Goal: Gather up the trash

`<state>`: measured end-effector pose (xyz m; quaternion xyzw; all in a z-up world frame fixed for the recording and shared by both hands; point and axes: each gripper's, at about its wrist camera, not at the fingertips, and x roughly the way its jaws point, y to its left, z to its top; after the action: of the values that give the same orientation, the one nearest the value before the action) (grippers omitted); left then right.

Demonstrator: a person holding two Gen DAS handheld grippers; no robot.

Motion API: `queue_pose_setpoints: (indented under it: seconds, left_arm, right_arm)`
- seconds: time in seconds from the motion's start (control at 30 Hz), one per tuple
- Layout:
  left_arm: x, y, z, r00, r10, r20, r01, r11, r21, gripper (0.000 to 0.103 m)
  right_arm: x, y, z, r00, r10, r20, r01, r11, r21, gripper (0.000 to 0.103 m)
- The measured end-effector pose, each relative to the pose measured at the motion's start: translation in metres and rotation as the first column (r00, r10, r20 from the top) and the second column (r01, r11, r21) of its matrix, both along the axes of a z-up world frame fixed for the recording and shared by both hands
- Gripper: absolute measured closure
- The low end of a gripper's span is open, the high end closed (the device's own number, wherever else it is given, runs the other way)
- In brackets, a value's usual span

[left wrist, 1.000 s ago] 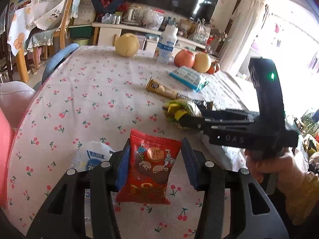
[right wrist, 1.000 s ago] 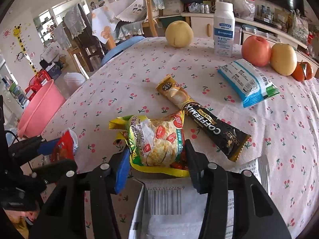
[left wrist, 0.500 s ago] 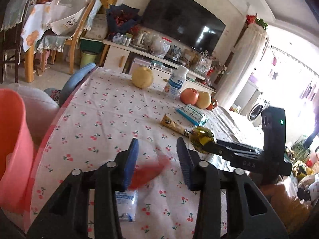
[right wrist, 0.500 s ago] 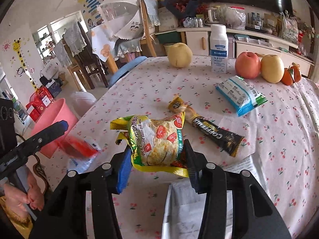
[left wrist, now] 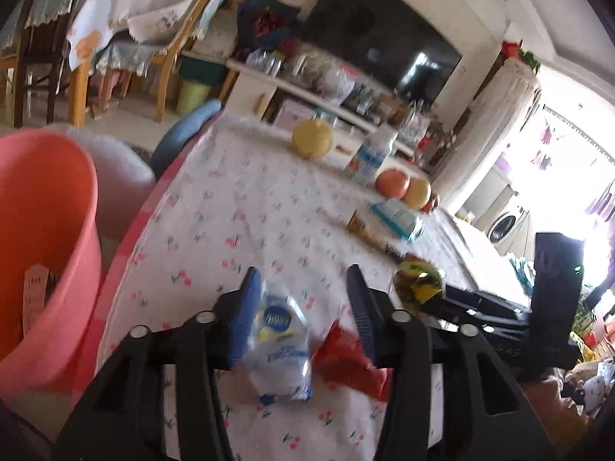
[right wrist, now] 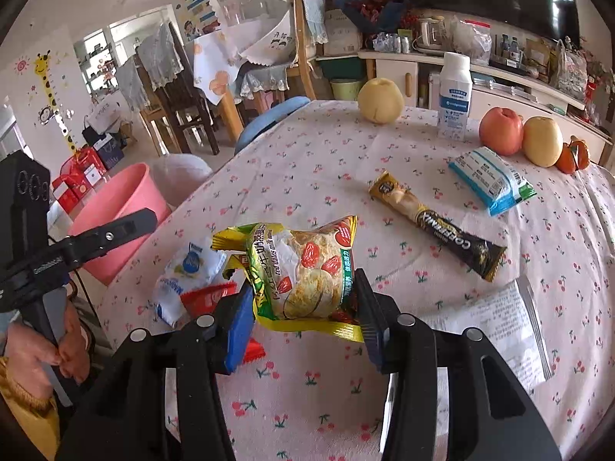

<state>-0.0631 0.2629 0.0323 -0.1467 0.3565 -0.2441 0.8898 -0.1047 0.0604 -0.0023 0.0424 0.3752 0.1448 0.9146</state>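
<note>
My left gripper (left wrist: 301,284) hangs over the table's left edge with its jaws opening and nothing pressed between them. Under it, flat on the cloth, lie a red snack packet (left wrist: 346,357) and a white-and-blue wrapper (left wrist: 280,349). In the right wrist view that red packet (right wrist: 207,296) lies beside the white wrapper (right wrist: 188,269). My right gripper (right wrist: 303,299) is shut on a yellow-green snack bag (right wrist: 300,272), held above the table. A pink bucket (left wrist: 50,230) stands off the table's left edge. A coffee stick (right wrist: 434,223) and a blue-white pack (right wrist: 492,180) lie further back.
A pear (right wrist: 380,100), a white bottle (right wrist: 455,96), an apple (right wrist: 499,130) and another pear (right wrist: 542,140) stand at the far edge. A white printed bag (right wrist: 499,315) lies at the near right. A blue chair back (right wrist: 269,119) and a white stool flank the bucket.
The red packet was held in my left gripper; now it lies on the table beside the white wrapper. The left gripper swung left toward the pink bucket. The right gripper lifted the yellow-green bag.
</note>
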Motion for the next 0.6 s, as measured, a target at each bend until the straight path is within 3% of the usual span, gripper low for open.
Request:
queue_pose_setpoints:
  seconds: [0.2, 0.27, 0.4, 0.47, 0.53, 0.6]
  left_arm:
    - [0.004, -0.022, -0.022, 0.994, -0.046, -0.098, 0.055, 0.994, 0.097, 0.043]
    - [0.004, -0.031, -0.025, 0.996, -0.042, -0.084, 0.055, 0.986, 0.160, 0.042]
    - [0.005, -0.035, -0.026, 0.998, -0.020, -0.066, 0.033, 0.980, 0.197, 0.040]
    - [0.004, -0.039, -0.025, 0.999, -0.010, -0.050, 0.022, 0.971, 0.237, 0.034]
    - [0.004, -0.042, -0.025, 0.999, 0.012, -0.042, 0.000, 0.959, 0.282, 0.020]
    - [0.008, -0.040, -0.028, 0.997, 0.060, -0.049, -0.041, 0.943, 0.331, 0.020]
  right_arm:
    - [-0.006, 0.002, -0.008, 1.000, 0.010, -0.010, -0.010, 0.999, -0.039, 0.054]
    - [-0.006, 0.002, -0.009, 1.000, 0.014, -0.012, -0.015, 0.999, -0.038, 0.054]
    - [-0.006, 0.005, -0.011, 0.999, 0.033, -0.013, -0.034, 0.998, -0.053, 0.054]
    - [-0.007, 0.006, -0.013, 0.999, 0.041, -0.018, -0.042, 0.998, -0.051, 0.054]
    - [-0.007, 0.007, -0.015, 0.999, 0.045, -0.020, -0.046, 0.997, -0.054, 0.054]
    - [-0.006, 0.007, -0.017, 0.999, 0.047, -0.022, -0.048, 0.997, -0.054, 0.054]
